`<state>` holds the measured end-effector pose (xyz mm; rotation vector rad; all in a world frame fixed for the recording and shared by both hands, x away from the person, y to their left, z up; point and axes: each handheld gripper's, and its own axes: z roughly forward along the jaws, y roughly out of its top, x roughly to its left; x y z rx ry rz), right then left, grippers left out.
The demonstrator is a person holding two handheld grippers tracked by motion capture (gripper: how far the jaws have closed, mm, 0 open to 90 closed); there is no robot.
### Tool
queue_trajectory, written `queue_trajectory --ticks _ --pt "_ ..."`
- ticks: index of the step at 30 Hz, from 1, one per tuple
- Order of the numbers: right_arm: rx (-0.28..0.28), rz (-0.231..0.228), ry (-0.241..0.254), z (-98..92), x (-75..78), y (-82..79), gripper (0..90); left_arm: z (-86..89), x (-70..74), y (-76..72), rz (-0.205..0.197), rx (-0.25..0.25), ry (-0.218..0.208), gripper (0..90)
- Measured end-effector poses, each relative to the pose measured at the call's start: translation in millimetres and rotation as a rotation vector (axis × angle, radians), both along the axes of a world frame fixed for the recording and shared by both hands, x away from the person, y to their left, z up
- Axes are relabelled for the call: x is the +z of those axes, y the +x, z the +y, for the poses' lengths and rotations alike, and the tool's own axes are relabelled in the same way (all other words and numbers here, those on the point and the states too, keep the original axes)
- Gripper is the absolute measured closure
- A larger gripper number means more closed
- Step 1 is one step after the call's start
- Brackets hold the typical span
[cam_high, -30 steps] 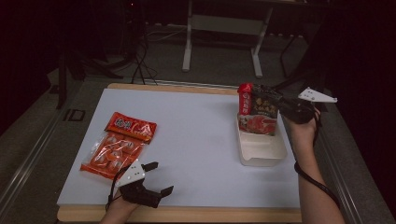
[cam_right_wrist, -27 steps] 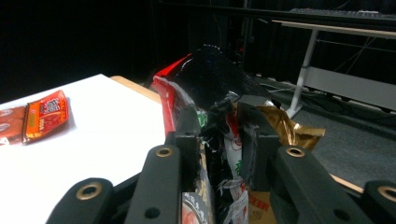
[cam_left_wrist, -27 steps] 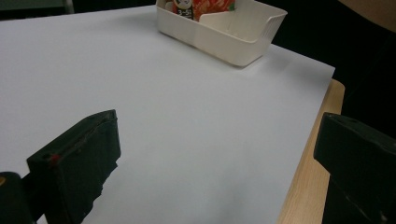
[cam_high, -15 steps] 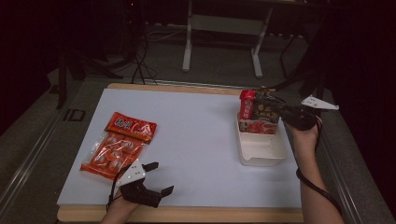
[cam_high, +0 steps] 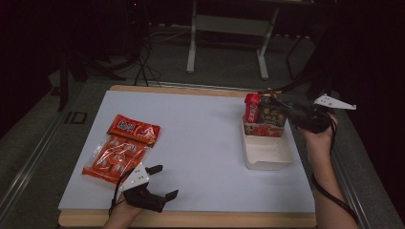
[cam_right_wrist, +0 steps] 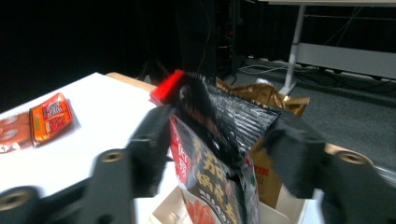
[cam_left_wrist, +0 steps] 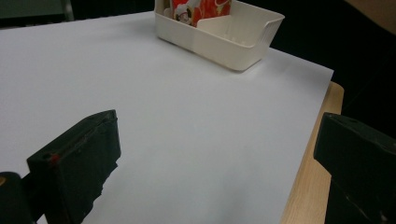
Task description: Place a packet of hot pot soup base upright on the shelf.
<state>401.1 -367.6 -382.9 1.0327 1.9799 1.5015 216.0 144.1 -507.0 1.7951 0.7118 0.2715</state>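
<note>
While right tongs [cam_right_wrist: 219, 149] just spread around crinkled black foil packet [cam_right_wrist: 224, 140], glossy white rectangular tray [cam_high: 267, 153], left tongs [cam_high: 165, 182] agape, empty.

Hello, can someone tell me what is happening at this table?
A person is putting snack packets into a white bin. The right gripper has just been opening around a dark packet standing in the bin, its pads apart from it. The left gripper rests open near an orange packet on the table.
</note>
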Motion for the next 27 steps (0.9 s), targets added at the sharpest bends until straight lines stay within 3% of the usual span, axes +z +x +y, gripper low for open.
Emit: queue_trajectory --ticks 3,8,13,17,22,25,27 --pt "-0.015 -0.036 -0.004 2.6 10.7 -7.8 29.4 -0.7 0.5 -0.7 0.011 -0.003 -0.01 1.4" --pt "-0.023 -0.074 0.036 5.5 22.9 -21.1 14.0 -0.4 4.9 -2.5 0.013 -0.01 -0.04 1.4" --pt "0.02 -0.088 0.068 11.1 26.6 -35.2 13.0 0.6 15.1 -5.0 0.041 0.001 -0.021 1.4" --pt "0.047 -0.108 0.056 18.8 27.2 -47.0 14.0 4.7 20.0 -5.0 0.053 -0.022 -0.024 2.7" --pt "0.107 -0.099 0.062 30.0 22.1 -62.8 14.3 12.0 29.2 -2.2 0.051 -0.011 -0.004 5.0" --pt "0.155 -0.093 0.043 37.5 17.2 -74.4 14.3 20.7 37.5 -2.7 0.032 0.004 0.014 6.7" --pt "0.156 -0.106 0.019 41.2 15.7 -80.3 14.6 27.0 41.6 -3.1 0.019 0.029 0.02 6.9"
